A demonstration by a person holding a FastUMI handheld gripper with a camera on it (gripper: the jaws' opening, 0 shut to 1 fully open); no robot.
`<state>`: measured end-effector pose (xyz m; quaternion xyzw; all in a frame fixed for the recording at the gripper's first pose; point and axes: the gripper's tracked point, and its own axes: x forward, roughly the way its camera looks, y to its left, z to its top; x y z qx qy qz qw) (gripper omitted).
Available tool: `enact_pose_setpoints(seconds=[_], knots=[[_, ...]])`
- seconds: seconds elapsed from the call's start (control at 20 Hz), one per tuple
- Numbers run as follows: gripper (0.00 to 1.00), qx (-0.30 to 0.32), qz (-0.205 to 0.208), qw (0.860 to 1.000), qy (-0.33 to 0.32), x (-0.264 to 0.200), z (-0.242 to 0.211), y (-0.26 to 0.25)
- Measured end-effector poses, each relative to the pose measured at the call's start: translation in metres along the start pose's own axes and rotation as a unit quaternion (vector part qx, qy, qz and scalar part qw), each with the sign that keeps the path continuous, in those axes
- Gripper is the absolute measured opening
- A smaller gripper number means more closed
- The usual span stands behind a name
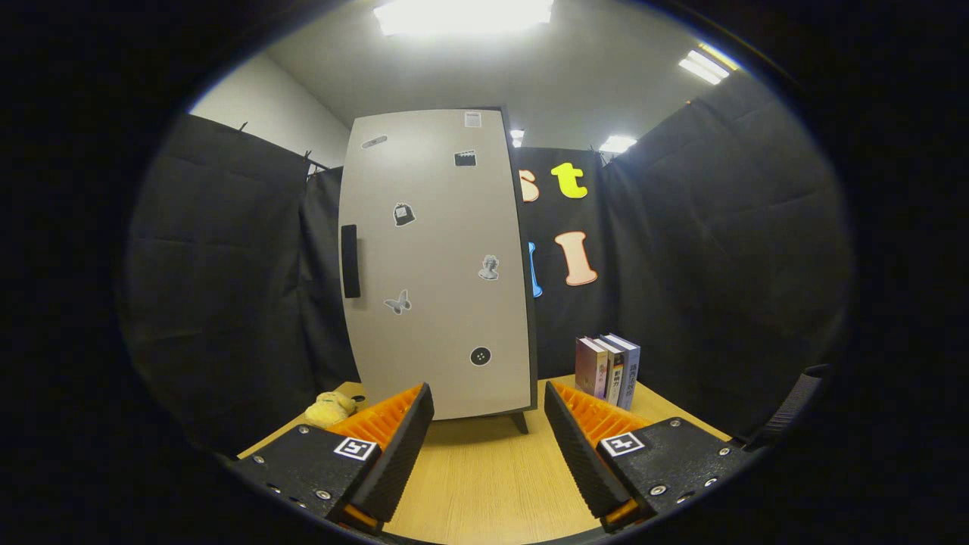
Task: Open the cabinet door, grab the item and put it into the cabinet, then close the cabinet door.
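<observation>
Task looks unstarted. Cabinet [439,265], centre frame, has its door shut; the handle [350,261] sits on the door's left edge. Gripper [488,412], lower centre, is released and grasps nothing. Yellow plush [329,409], likely the item, lies on table [484,484] lower left, beside cabinet. All steps remain.

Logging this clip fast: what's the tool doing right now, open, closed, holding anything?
Tool: open, holding nothing, fingers apart over the table, just short of the closed cabinet door.
</observation>
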<state>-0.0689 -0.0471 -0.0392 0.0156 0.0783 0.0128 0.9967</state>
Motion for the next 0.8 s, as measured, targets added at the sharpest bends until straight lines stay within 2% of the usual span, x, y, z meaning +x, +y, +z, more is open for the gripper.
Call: enact_pose_setpoints(seconds=[0.8], knots=[[0.92, -0.013, 0.017, 1.0, -0.01, 0.007, 0.012, 0.014]])
